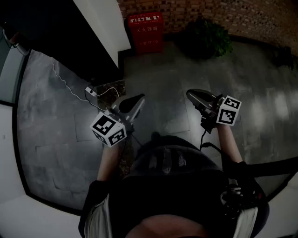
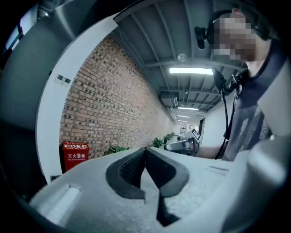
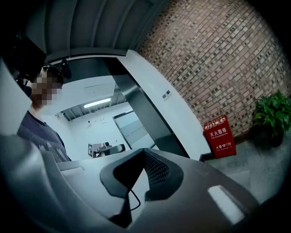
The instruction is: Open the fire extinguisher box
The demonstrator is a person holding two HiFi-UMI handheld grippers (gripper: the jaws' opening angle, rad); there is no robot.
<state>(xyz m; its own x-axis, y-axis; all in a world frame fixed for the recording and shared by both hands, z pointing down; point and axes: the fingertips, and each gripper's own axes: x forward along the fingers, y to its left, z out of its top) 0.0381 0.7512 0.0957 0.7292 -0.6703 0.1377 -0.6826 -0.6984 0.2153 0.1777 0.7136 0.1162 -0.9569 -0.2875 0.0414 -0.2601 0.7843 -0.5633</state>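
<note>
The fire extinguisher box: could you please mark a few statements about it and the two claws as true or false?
1. The fire extinguisher box stands on the floor against the brick wall. True.
2. The left claw grips the box's door. False: its jaws are together on nothing, and the box is far off across the floor.
3. A potted plant stands a little to the right of the box in the head view. True.
4. The right claw is wide open. False: its jaws are together, with nothing between them.
</note>
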